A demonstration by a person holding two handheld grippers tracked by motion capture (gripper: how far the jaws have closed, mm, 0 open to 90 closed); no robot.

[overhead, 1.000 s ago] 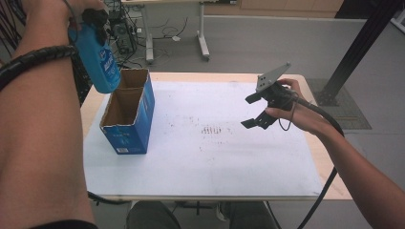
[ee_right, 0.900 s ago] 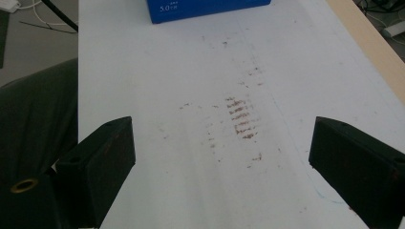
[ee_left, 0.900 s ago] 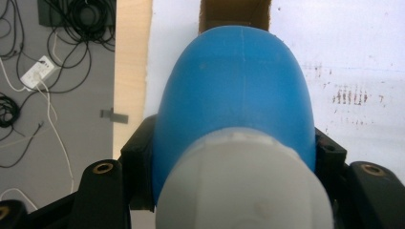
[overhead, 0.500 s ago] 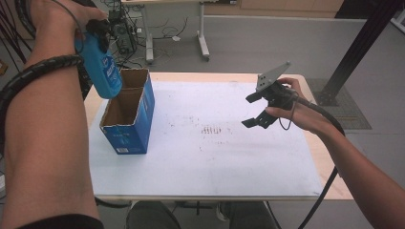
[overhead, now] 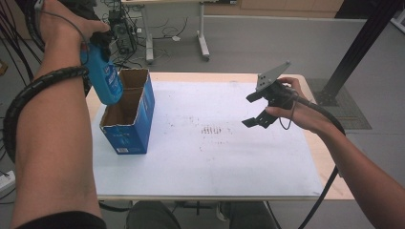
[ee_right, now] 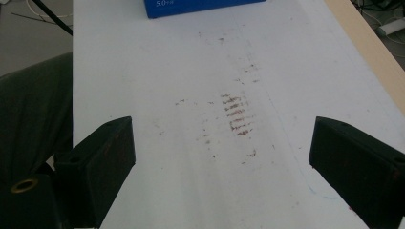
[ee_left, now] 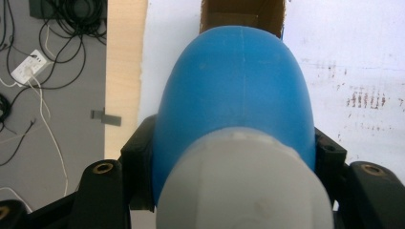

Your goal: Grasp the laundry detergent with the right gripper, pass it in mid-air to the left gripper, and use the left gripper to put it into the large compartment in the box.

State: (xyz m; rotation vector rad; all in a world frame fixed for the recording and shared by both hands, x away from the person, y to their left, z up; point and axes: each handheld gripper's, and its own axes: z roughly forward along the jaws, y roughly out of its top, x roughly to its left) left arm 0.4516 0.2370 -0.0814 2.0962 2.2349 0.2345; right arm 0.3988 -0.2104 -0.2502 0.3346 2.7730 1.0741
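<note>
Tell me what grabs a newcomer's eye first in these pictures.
First, the blue bottle, clamped in the left gripper and held in the air above the open blue box at the table's left. Next, the right gripper, jaws wide open and holding nothing, hovering over the white mat with its brown scuff marks.

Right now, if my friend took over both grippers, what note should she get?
Left gripper: shut on the blue bottle, held up over the open cardboard box.
Right gripper: open and holding nothing, above the white table cover.
Done: bottle is picked up and lifted.
Left: probably lower the bottle into the box, then let go.
</note>
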